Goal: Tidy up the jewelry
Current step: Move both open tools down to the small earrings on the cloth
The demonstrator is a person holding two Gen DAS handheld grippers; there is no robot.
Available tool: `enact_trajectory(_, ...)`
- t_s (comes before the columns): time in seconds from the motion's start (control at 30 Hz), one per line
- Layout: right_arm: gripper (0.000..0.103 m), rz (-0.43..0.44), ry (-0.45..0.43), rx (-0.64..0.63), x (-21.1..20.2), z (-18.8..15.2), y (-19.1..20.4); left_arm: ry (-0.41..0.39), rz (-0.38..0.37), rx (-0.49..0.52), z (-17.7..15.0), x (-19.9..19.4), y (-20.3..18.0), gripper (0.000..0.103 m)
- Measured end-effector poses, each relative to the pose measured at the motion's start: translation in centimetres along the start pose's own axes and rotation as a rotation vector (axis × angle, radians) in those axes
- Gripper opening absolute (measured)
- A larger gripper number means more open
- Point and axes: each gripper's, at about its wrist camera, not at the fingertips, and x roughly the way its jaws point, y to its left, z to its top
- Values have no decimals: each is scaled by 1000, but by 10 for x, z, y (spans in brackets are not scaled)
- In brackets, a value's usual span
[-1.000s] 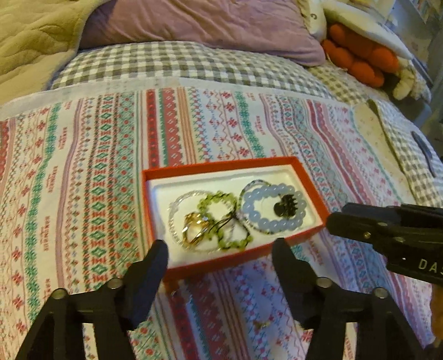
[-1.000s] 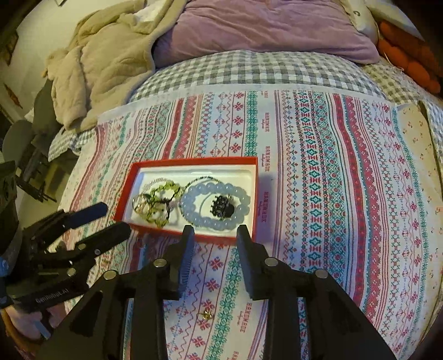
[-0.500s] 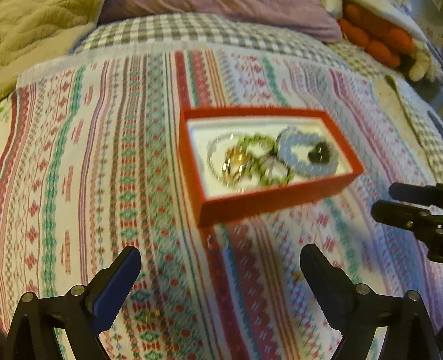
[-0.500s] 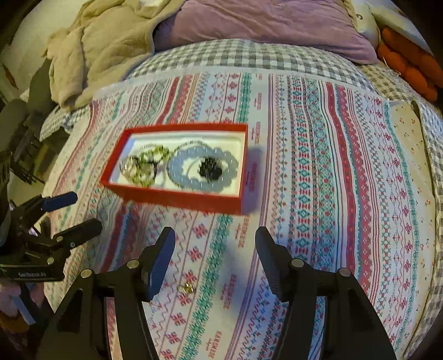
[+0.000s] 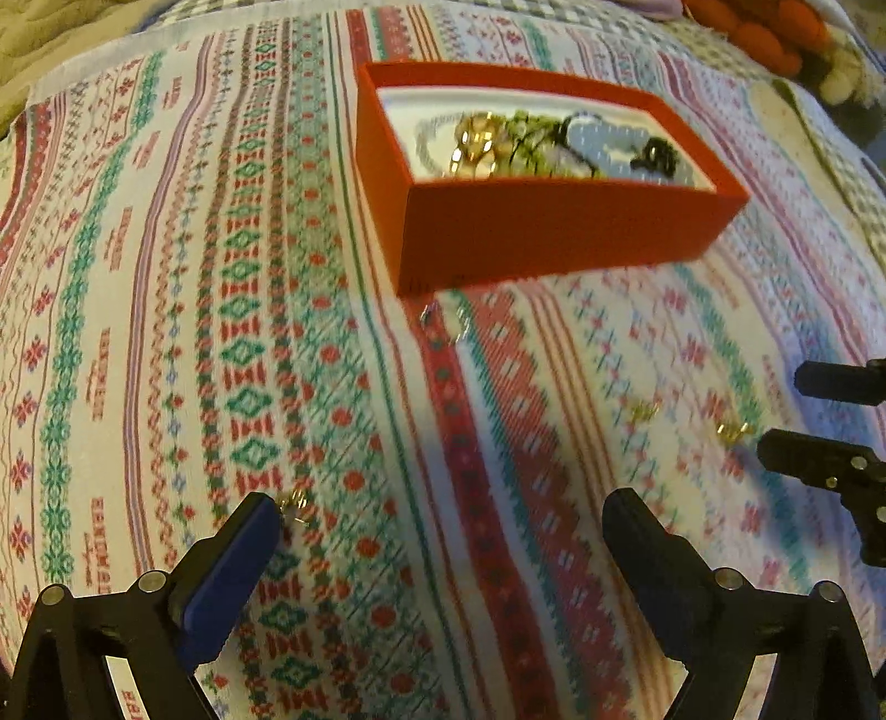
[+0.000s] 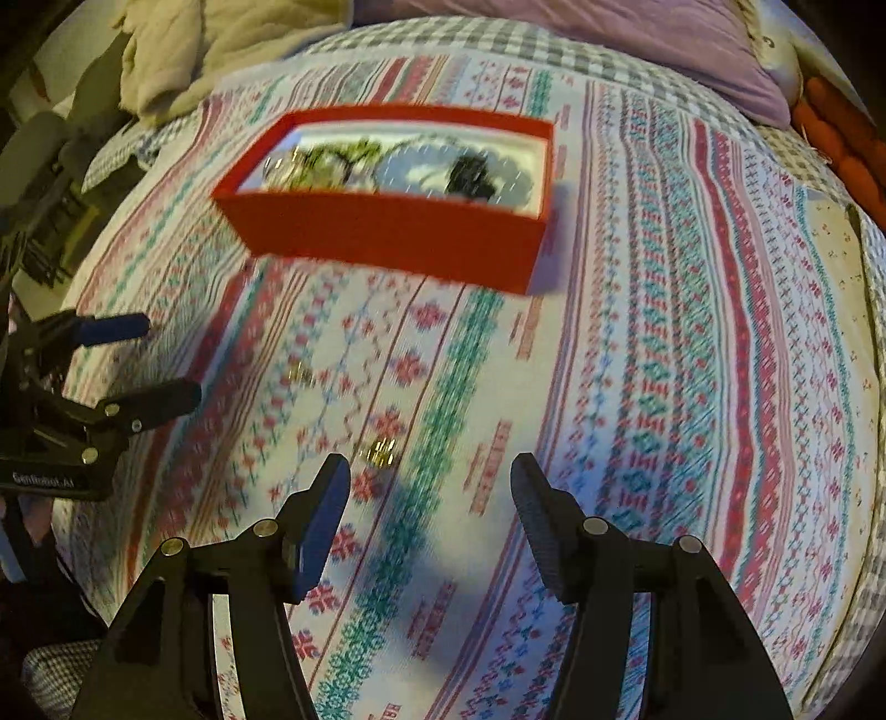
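A red box point(image 5: 554, 232) point(image 6: 387, 238) with a white lining holds several bead bracelets, gold rings and a black clip. It sits on the patterned bedspread. My left gripper point(image 5: 437, 531) is open and empty, low over the bedspread in front of the box; a small gold piece point(image 5: 293, 501) lies by its left fingertip. My right gripper point(image 6: 431, 487) is open and empty; a gold earring point(image 6: 379, 451) lies just ahead of its left finger. Two more gold pieces point(image 5: 642, 411) point(image 5: 731, 431) lie near the right gripper's tips point(image 5: 803, 412). A small clear piece point(image 5: 443, 320) lies by the box's front.
The bedspread point(image 6: 664, 387) is a soft striped quilt. A purple pillow point(image 6: 692, 50) and orange plush point(image 6: 841, 133) lie at the back right. A beige blanket point(image 6: 210, 50) is heaped at the back left. Another gold piece point(image 6: 299, 374) lies left of centre.
Both grippers have pulled back from the box and dropped lower. Both have opened wider. Small gold pieces on the bedspread have come into view near the fingertips.
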Motion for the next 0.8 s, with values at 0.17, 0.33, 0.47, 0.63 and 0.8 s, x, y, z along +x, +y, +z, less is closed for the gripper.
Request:
enact_trajectory(0.17, 63, -33, -5, -62, 11, -17, 13, -17, 42, 38, -16, 4, 4, 100)
enact_trajectory(0.33, 77, -42, -45, -101, 15, -26, 19, -69, 95, 116, -35, 5, 6, 102)
enact_trajectory(0.47, 95, -78, -107, -128, 19, -35, 25, -122, 101, 150, -47, 4, 7, 103)
enact_trajectory(0.63, 103, -87, -151, -63, 24, -40, 16, -174, 120, 147, -58, -1, 7, 103)
enact_trajectory(0.8, 103, -93, -174, -65, 24, -43, 15, -185, 123, 147, -59, 0, 5, 103)
